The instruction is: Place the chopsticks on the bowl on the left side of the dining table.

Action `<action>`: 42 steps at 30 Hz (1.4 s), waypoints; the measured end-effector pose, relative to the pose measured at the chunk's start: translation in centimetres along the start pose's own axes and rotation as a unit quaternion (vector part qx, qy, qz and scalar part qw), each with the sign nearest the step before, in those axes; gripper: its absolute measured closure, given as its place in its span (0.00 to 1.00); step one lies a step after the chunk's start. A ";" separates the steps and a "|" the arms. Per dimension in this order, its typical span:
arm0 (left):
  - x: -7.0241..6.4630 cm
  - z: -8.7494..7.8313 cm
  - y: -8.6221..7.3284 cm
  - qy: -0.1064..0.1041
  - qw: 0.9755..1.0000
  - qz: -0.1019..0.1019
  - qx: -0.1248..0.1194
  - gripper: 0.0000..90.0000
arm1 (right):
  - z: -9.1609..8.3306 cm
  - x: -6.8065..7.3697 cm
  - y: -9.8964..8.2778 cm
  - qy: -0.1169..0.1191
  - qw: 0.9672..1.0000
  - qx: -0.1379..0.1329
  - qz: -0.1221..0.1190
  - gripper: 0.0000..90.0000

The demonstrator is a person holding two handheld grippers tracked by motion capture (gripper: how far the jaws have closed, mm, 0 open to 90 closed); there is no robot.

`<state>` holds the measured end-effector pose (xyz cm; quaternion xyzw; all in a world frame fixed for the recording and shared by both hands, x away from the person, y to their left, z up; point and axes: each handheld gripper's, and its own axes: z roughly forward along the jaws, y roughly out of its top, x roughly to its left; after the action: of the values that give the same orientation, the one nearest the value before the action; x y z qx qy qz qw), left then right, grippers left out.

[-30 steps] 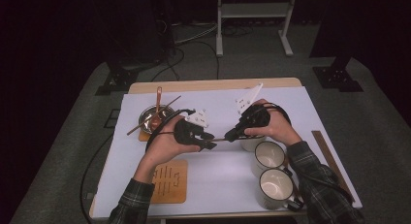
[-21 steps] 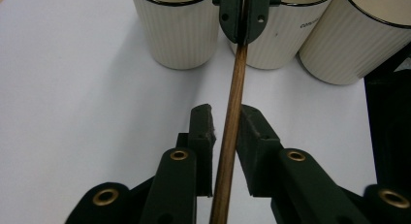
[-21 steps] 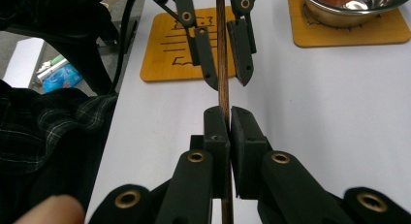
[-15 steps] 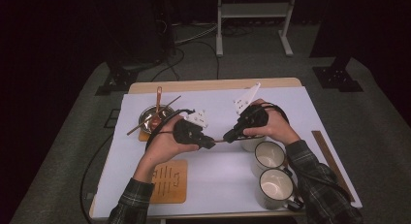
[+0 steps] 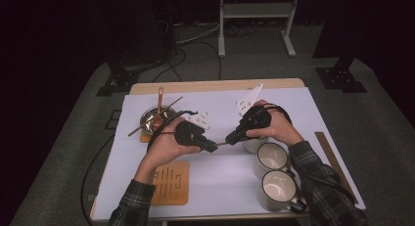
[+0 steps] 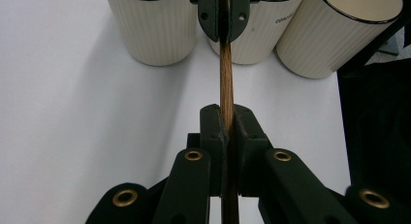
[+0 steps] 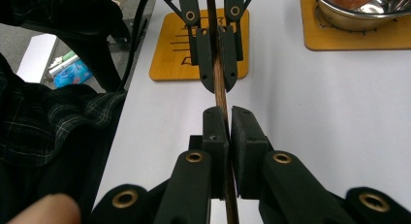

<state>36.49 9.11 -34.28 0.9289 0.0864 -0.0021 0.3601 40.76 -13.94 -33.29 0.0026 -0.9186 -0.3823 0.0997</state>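
Both pairs of jaws are clamped on one thin wooden stick point(image 6: 226, 73), which spans the short gap between them above the white tabletop point(image 5: 230, 172). Left gripper point(image 5: 214, 147): I see its jaws have just been closing, and in the left gripper view the pads press the stick from both sides. Right gripper point(image 5: 229, 139): jaws nearly together, stick pinched between the pads in the right gripper view. Tips face each other, close but apart, stick roughly level.

Taking the stick as my landmark:
- three cream cups point(image 6: 160, 25) stand just beyond its right-gripper end, side by side, upright.
- a bare wooden coaster point(image 7: 167, 44) lies beyond its left-gripper end, toward the person's edge of the table.
- a metal bowl point(image 5: 157, 116) sits on a second coaster, behind the left hand point(image 5: 169, 143), holding a copper spoon point(image 5: 159, 106) and another stick.
- plaid sleeves come in from the near edge; right hand point(image 5: 274, 125) beside the cups.
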 end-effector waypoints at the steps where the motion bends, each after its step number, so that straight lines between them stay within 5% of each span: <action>1: 0.0 0.0 0.0 0.001 1.000 -0.001 0.001 0.94 | 0.0 0.0 0.0 0.000 1.000 0.000 0.001 0.91; 15: 0.3 -0.5 -0.5 0.016 1.000 -0.020 0.000 0.94 | -1.4 0.2 -1.1 -0.049 0.999 -0.015 0.017 0.64; 28: 0.7 -1.2 -1.1 0.023 0.999 -0.033 0.000 0.94 | -4.1 0.7 -2.9 -0.109 0.992 -0.046 0.038 0.49; 38: 0.9 -2.0 -1.5 0.027 0.999 -0.041 0.001 0.94 | -6.5 1.3 -5.1 -0.166 0.980 -0.087 0.064 0.36; 42: 1.0 -2.1 -1.7 0.030 0.999 -0.044 0.000 0.94 | -7.3 1.6 -6.2 -0.194 0.973 -0.100 0.081 0.33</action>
<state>37.07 11.90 -33.93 0.9237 0.1376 0.0106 0.3573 40.10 -23.60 -32.29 -0.1560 -0.8745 -0.4565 -0.0499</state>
